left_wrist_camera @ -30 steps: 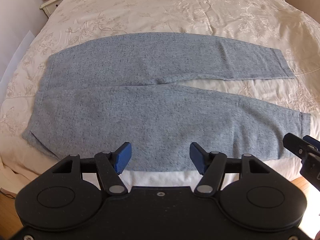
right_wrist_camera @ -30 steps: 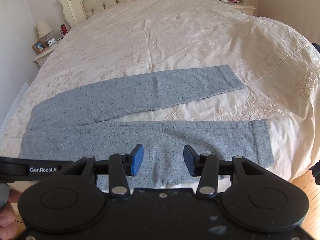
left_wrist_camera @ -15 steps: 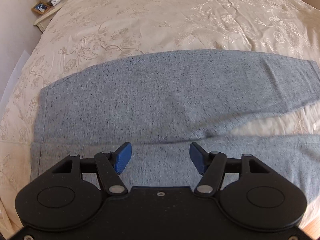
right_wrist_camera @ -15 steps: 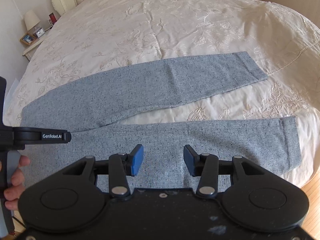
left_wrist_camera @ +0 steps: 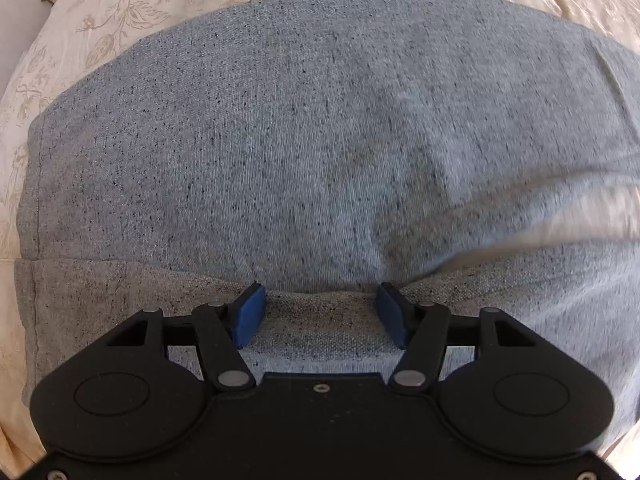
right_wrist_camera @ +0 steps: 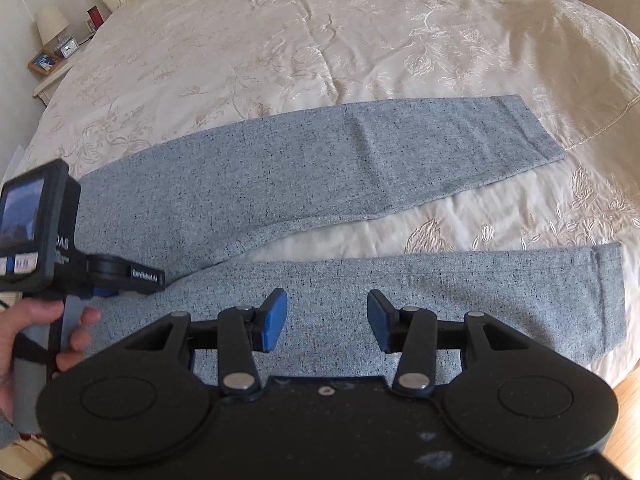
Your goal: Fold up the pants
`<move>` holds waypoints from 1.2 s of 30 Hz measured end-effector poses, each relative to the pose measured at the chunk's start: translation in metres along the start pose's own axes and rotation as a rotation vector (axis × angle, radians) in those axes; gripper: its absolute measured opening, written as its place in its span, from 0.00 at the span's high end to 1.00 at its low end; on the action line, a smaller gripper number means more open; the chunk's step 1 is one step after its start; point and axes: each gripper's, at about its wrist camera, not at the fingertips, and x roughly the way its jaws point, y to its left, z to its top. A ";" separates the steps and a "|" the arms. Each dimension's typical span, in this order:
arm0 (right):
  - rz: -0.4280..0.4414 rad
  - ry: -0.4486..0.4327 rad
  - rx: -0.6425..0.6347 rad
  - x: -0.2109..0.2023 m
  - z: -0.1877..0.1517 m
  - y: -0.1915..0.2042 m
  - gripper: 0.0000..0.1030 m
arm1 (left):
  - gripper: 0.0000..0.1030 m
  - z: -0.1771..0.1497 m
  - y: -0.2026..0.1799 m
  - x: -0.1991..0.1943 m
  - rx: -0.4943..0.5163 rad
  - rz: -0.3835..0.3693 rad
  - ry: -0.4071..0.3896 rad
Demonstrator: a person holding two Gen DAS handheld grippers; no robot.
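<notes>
Reading from left to right, with the pants (right_wrist_camera: 304, 184) as landmark. We see them spread flat on the bed (right_wrist_camera: 320, 40), waistband at the left, both legs running rightward and parted in a narrow V. No fold has been made yet, by our reading; every fold remains.

Left: the left gripper (left_wrist_camera: 320, 308) hangs low over the seat of the pants near the crotch. Its jaws stand wide and are closing slightly; the cloth below lies between the blue pads, which do not yet press on it.

Right: the right gripper (right_wrist_camera: 327, 320) hovers above the nearer leg, jaws wide apart and holding nothing.

The pants are a soft, heathered blue-grey knit flecked with dark specks, with stitched cuffs at the right ends. The bed's cream quilt is glossy, embroidered with flowers and lightly creased.
</notes>
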 end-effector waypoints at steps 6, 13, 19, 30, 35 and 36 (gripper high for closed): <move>0.020 0.033 -0.004 0.026 0.009 0.008 0.54 | 0.38 -0.026 0.000 0.000 0.043 -0.008 0.019; 0.009 0.040 -0.022 0.069 0.040 0.025 0.54 | 0.38 -0.033 0.012 0.001 0.035 -0.027 0.028; 0.039 0.016 -0.076 0.111 0.065 0.052 0.54 | 0.37 -0.047 0.017 -0.002 0.050 -0.029 0.020; 0.044 0.094 -0.115 0.123 0.030 0.035 0.55 | 0.41 -0.017 0.038 -0.045 0.013 -0.122 -0.087; 0.056 0.008 -0.057 0.117 0.054 0.024 0.55 | 0.41 0.012 0.017 -0.037 -0.014 -0.117 -0.151; 0.055 0.011 -0.055 0.122 0.057 0.025 0.55 | 0.41 0.016 0.013 -0.026 -0.011 -0.110 -0.133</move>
